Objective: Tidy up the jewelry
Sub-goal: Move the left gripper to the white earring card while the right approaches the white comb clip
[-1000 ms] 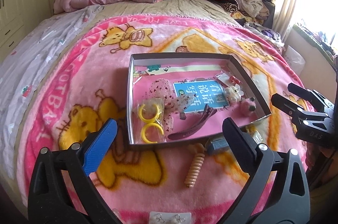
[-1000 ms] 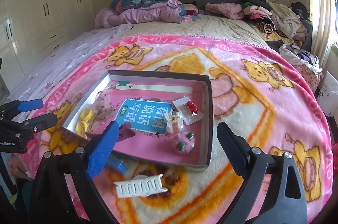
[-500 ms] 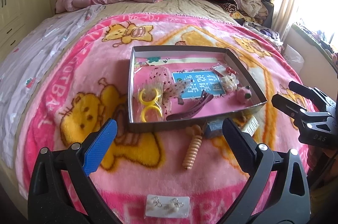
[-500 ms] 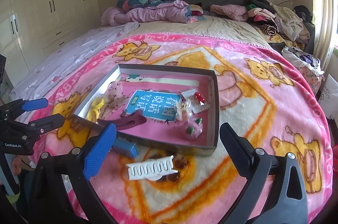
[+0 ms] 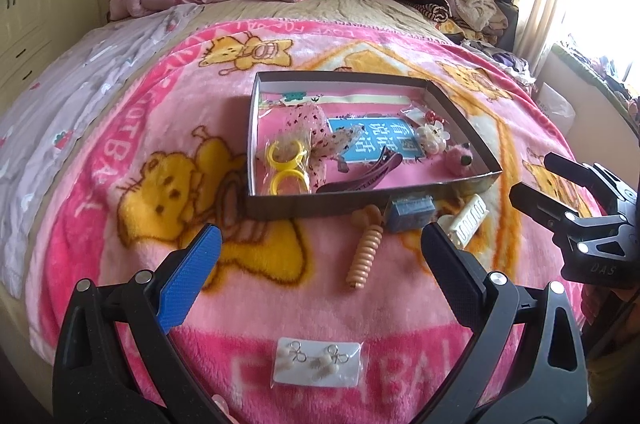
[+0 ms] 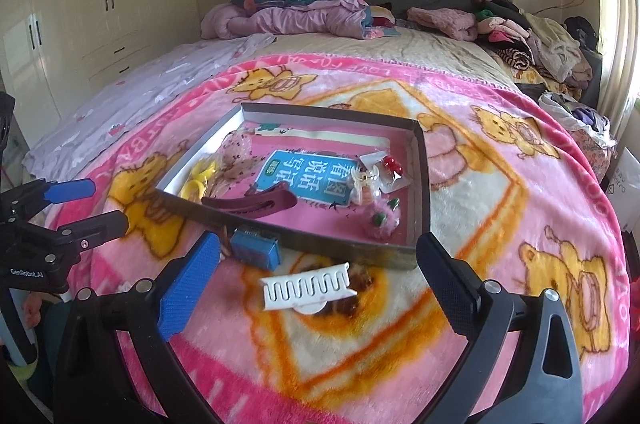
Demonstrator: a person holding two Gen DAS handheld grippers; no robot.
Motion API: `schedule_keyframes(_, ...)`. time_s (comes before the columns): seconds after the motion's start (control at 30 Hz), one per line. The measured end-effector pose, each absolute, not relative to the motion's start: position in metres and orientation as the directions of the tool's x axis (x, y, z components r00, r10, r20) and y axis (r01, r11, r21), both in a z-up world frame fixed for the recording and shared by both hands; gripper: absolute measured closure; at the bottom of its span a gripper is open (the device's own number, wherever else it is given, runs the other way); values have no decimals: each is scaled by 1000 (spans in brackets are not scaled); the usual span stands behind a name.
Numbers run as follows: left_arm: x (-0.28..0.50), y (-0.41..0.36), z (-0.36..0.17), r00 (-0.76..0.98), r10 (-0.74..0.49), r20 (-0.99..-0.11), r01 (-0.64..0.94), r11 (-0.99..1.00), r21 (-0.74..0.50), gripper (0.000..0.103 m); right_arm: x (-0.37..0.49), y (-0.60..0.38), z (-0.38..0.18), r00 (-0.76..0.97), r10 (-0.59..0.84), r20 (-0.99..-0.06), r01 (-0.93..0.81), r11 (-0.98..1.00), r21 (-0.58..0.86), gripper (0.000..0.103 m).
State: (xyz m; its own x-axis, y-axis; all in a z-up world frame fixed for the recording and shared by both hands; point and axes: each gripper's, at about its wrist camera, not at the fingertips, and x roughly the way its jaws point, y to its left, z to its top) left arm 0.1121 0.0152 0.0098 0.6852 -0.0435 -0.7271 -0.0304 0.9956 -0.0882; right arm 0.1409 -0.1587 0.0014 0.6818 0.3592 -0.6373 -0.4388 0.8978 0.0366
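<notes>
- One shallow box (image 5: 340, 210) lies on a pink blanket (image 5: 120, 128) printed with yellow bears, spread over a bed.
- Inside the box: two yellow rings (image 5: 285, 166) in a clear bag at the left end, one dotted pink bow (image 5: 316, 128) beside them, and one dark red hair clip (image 5: 360, 176) along the near wall.
- Also inside, toward the right end: one blue card (image 5: 376, 138) with white characters (lying flat on the floor of the box), one white flower piece (image 5: 431, 136), one small bag with red beads (image 5: 424, 114), and one fuzzy pink ball (image 5: 460, 160).
- Four things lie outside the box on the blanket: one orange spiral clip (image 5: 364, 252), one small blue box (image 5: 412, 212) touching the box's near wall, one white comb clip (image 6: 308, 286), and one clear bag holding a pair of earrings (image 5: 316, 364).
- The earring bag is nearest the left wrist camera, well apart from the box; the other three sit just in front of the box's near wall.
- The left gripper (image 5: 320, 272) hovers above the blanket with its two fingers spread wide, holding nothing; the spiral clip lies between and beyond them.
- The right gripper (image 6: 320, 280) also has its fingers wide apart and empty, with the white comb clip on the blanket between them (not touching either finger).
- Piles of clothes (image 6: 532, 40) and bedding sit at the head of the bed.
</notes>
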Motion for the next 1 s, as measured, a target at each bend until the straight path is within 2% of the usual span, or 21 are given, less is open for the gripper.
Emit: schedule_keyframes(1.0,78,6,-23,631,-28,-776,-44,996,-72,12,120,-160,-35,623,363,-693,-469,882,39,7)
